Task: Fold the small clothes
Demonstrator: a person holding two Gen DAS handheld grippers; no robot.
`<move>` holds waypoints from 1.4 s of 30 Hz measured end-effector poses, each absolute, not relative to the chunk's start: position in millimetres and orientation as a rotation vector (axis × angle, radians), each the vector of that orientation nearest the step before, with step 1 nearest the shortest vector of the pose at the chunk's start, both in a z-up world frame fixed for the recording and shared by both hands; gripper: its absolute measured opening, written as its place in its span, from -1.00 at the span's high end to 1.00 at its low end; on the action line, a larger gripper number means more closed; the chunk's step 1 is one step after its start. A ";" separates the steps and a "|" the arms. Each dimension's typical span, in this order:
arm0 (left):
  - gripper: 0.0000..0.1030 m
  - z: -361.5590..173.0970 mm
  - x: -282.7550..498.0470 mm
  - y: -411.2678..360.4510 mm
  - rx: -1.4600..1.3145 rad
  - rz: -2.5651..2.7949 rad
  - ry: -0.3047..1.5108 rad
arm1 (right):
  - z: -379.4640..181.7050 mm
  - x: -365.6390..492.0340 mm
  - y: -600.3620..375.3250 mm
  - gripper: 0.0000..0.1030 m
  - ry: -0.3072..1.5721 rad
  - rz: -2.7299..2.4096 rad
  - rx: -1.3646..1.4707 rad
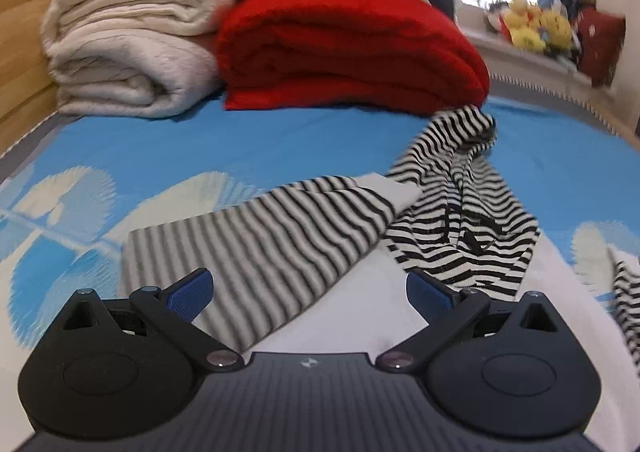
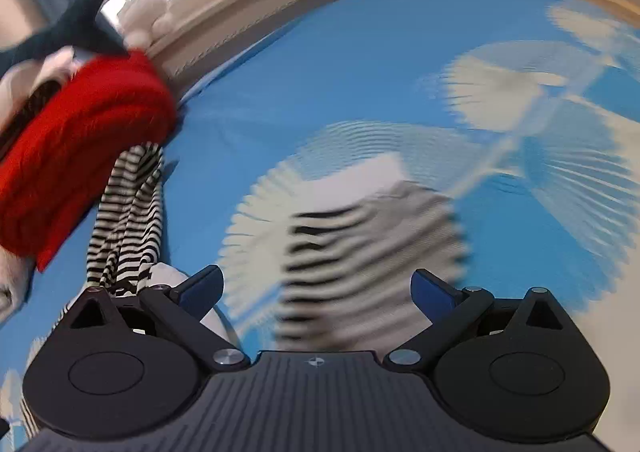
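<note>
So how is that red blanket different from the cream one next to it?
The red blanket is a vivid solid colour, while the cream blanket is pale. The red blanket sits nearer the window side, and the cream blanket lies against the wooden bed frame. Both are thick and fuzzy, folded in layers, resting on the blue sheet with other folded bedding on top.

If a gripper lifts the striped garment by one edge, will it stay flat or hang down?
The striped garment would probably sag: it already lies creased and bunched on the blue sheet. It looks thin, so likely light. The left gripper is open above it, and one pinch may lift only one layer.
</note>
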State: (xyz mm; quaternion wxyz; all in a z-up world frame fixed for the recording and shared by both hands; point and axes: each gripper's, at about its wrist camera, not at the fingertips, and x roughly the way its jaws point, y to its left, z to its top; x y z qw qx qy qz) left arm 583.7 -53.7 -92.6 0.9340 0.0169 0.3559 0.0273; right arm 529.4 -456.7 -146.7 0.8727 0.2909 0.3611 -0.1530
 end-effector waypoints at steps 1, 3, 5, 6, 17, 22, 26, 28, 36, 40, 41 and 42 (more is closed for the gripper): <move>-0.99 -99.9 596.1 -62.9 0.051 0.052 0.746 | -152.0 546.2 -450.1 -0.93 0.763 -0.310 0.590; -0.99 -110.8 614.7 -77.2 0.065 0.049 0.776 | -166.7 577.3 -436.9 -0.87 0.793 -0.306 0.553; -0.99 -119.2 629.6 -86.9 0.052 0.057 0.793 | -181.2 598.5 -425.5 0.26 0.845 -0.331 0.457; -0.99 -121.3 632.5 -89.5 0.044 0.058 0.795 | -187.4 606.1 -422.1 0.87 0.893 -0.352 0.359; -0.99 -144.0 687.8 -113.6 0.103 0.014 0.829 | -191.2 397.9 -585.8 0.98 0.819 -0.668 0.360; -0.86 -169.7 726.1 -114.6 0.168 0.098 0.918 | -204.6 352.1 -598.8 0.99 0.697 -0.704 0.436; 0.82 -162.9 733.5 -62.6 -0.080 0.100 0.917 | -205.8 355.0 -602.2 0.98 0.698 -0.699 0.425; 0.86 -146.3 726.0 -22.9 -0.150 0.142 0.860 | -206.2 355.6 -604.1 0.98 0.699 -0.698 0.425; 0.87 -92.1 646.6 249.0 -0.228 0.606 0.726 | -195.6 341.3 -616.1 0.98 0.674 -0.754 0.477; 0.87 -115.5 598.9 332.8 -0.285 0.750 0.753 | -201.3 343.6 -627.0 0.99 0.691 -0.823 0.472; 0.87 -123.2 592.9 342.6 -0.288 0.770 0.768 | -203.5 343.7 -627.8 0.99 0.688 -0.851 0.471; 0.86 -131.8 588.1 351.8 -0.314 0.768 0.783 | -204.4 343.1 -629.1 0.98 0.676 -0.874 0.476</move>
